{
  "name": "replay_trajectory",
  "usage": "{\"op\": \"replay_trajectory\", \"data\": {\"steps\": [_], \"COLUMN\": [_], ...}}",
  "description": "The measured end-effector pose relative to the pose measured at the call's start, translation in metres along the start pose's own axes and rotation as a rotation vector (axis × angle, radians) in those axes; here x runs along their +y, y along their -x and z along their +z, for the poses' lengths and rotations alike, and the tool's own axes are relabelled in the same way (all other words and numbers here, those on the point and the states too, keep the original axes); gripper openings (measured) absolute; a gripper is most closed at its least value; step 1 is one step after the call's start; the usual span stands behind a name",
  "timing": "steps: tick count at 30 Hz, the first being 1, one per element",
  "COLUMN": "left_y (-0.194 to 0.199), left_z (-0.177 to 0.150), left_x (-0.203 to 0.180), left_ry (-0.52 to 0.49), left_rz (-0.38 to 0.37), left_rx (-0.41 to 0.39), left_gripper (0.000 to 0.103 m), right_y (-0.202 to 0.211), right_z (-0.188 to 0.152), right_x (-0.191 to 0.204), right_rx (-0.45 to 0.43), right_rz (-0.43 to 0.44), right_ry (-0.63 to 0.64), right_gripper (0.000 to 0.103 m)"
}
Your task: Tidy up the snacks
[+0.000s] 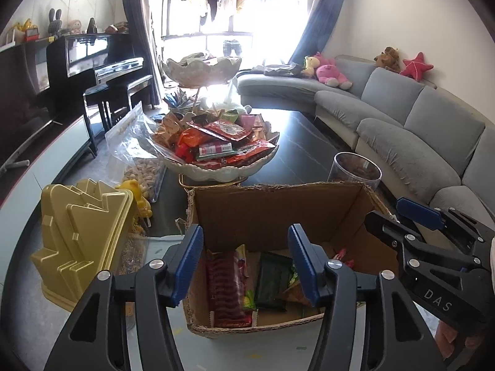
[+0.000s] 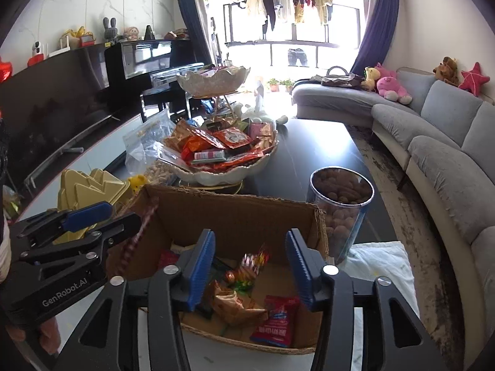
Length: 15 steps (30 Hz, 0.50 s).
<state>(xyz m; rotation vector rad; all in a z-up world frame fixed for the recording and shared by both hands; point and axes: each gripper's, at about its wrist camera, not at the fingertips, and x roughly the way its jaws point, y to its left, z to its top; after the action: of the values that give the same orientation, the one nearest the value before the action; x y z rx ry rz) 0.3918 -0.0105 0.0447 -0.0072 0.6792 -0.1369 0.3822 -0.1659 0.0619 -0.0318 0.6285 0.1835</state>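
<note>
Your left gripper and right gripper hover open-fingered, empty, above the cardboard box; several packets already inside, heaped snack bowl remains.

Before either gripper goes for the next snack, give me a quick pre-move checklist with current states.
1. Left gripper empty: ok, jaws apart over the cardboard box, nothing between the pads.
2. Right gripper empty: ok, jaws apart, packets only lie below in the box.
3. Box has room: ok, bare cardboard floor shows between the red packet and the other wrappers.
4. Snacks left to sort: ok, the white bowl is heaped with packets.
5. Grippers clear of each other: cannot tell, they sit close, side by side over the box.
6. Clear jar of nuts stable: ok, upright beside the box, though close to the right gripper's path.
</note>
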Motion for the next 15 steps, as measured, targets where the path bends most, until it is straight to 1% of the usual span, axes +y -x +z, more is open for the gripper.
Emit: {"op": "replay_trajectory", "data": {"steps": [4, 5, 7, 9, 10, 15], "left_y": [0.019, 0.025, 0.037, 0.051, 0.058, 0.096], "left_z": [-0.009, -0.011, -0.017, -0.023, -0.026, -0.042], "left_x": [-0.002, -0.002, -0.002, -0.003, -0.003, -0.008], "left_ry": [-0.023, -0.025, -0.029, -0.034, -0.034, -0.048], "left_rz": [0.052, 0.061, 0.072, 0.082, 0.088, 0.111], "left_rx": [-0.033, -0.041, -0.060, -0.078, -0.089, -0.154], "left_gripper": [0.070, 0.071, 0.075, 0.077, 0.080, 0.086], "right_y": [0.011, 0.016, 0.027, 0.039, 0.047, 0.083], "right_z": [-0.006, -0.008, -0.012, -0.016, -0.019, -0.034], "right_x": [-0.003, -0.003, -0.003, -0.002, -0.001, 0.000], "right_rx": [-0.007, -0.013, -0.028, -0.049, -0.061, -0.116], "right_rz": [-0.003, -0.003, -0.010, -0.022, -0.027, -0.044], "right_ry": [-0.014, -0.017, -0.019, -0.020, -0.018, -0.023], "right_gripper": [0.060, 0.060, 0.062, 0.069, 0.070, 0.079]}}
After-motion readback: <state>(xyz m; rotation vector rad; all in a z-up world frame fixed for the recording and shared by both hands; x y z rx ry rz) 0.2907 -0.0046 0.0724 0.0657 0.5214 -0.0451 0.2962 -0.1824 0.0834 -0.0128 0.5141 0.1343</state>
